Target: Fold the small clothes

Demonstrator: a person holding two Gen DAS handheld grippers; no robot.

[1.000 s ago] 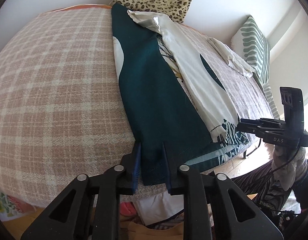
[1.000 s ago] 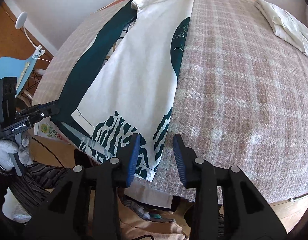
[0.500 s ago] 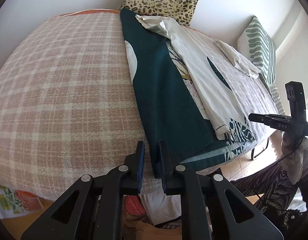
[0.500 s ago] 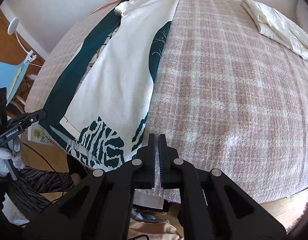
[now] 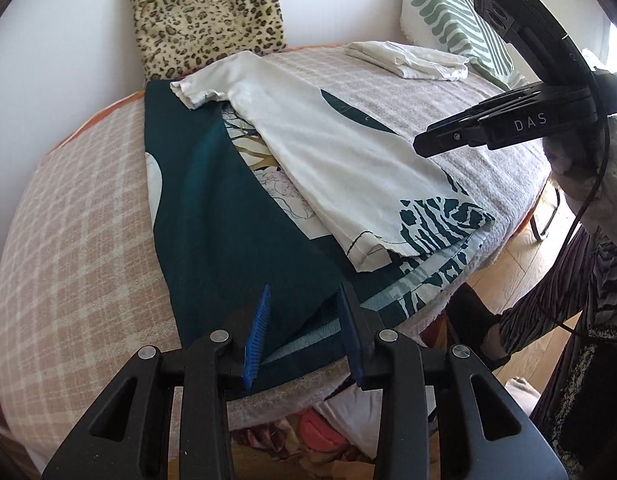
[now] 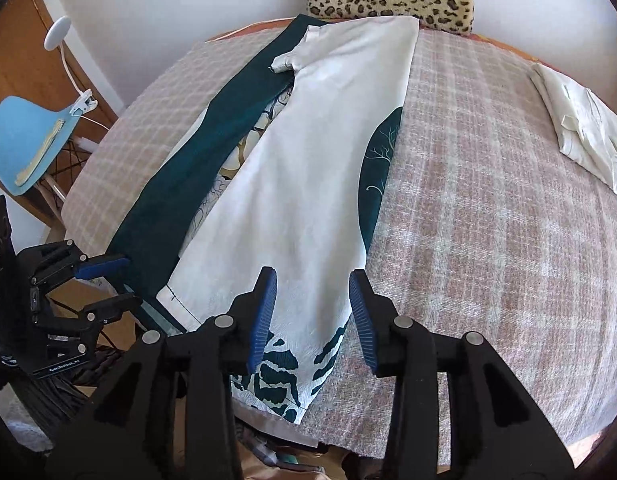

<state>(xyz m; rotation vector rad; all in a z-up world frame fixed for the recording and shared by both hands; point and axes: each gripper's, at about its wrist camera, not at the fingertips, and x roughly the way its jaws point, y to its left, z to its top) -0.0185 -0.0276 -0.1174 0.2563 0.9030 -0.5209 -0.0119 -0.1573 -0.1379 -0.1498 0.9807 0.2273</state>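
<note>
A teal and white printed garment lies lengthwise on the checked bed cover, its white inner side folded over the top. My left gripper hovers at the teal hem by the bed's near edge. Its jaws are opening; the hem lies between them, unpressed. My right gripper hangs over the white hem with the zebra-like print. Its jaws are also opening and the pads do not touch the cloth.
A folded white garment lies further back on the bed. A leopard cushion and a green-striped pillow lean against the wall. A blue chair stands left of the bed. A person's striped trousers are beside the bed edge.
Both grippers' jaws have widened; the right was fully shut half a second ago. The left gripper has rolled and shifted along the hem towards the right gripper. The garment lies as before.
</note>
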